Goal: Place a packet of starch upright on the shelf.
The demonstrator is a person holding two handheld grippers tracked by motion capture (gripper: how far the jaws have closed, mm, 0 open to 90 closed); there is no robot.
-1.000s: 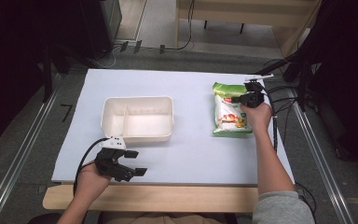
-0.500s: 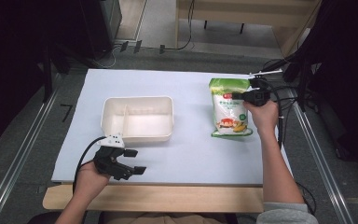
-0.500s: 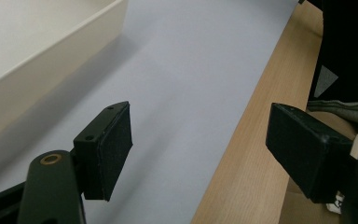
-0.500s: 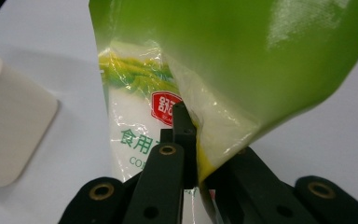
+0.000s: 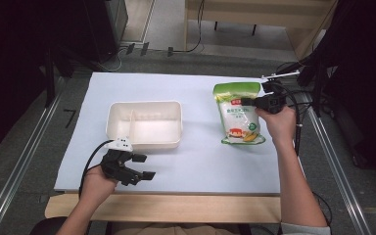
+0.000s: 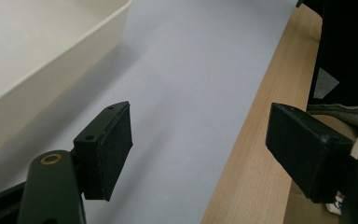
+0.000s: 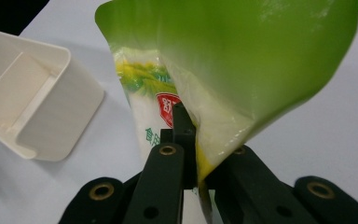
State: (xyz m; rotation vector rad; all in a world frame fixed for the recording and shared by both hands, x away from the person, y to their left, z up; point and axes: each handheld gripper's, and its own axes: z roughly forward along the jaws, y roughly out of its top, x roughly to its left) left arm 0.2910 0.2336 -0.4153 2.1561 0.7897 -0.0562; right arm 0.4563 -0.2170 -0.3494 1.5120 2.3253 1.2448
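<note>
White sheet (image 5: 186, 93) covers most of the table, with a strip of bare wood (image 5: 176, 208) along the near edge and grey floor plus a bunch of cables behind it. Pretty dim room around the edges.

Right gripper (image 5: 247, 102) is clamped on the bag (image 5: 239, 117), a green and white pouch with a red label and some food picture near the bottom. It's pinched at the right edge up near the green top. In the right gripper view the jaws are squeezed tight together on the bag's (image 7: 223, 60) film, and the green top flops over above them. From the high view the bag hangs top-away, bottom-toward-the-person, over the right part of the sheet; can't really tell if the bottom end touches the sheet or not.

Tray (image 5: 144, 142) sits left of the bag, well apart from it, roughly mid-sheet. It's a cream plastic thing with a divider inside, nothing in it. You can see a corner of it (image 7: 70, 98) in the right gripper view too.

Left gripper (image 5: 144, 166) rests at the near left of the sheet, just in front of the tray, jaws spread wide with nothing between them. In its own view the pads (image 6: 114, 144) straddle the line where sheet meets wood.
</note>
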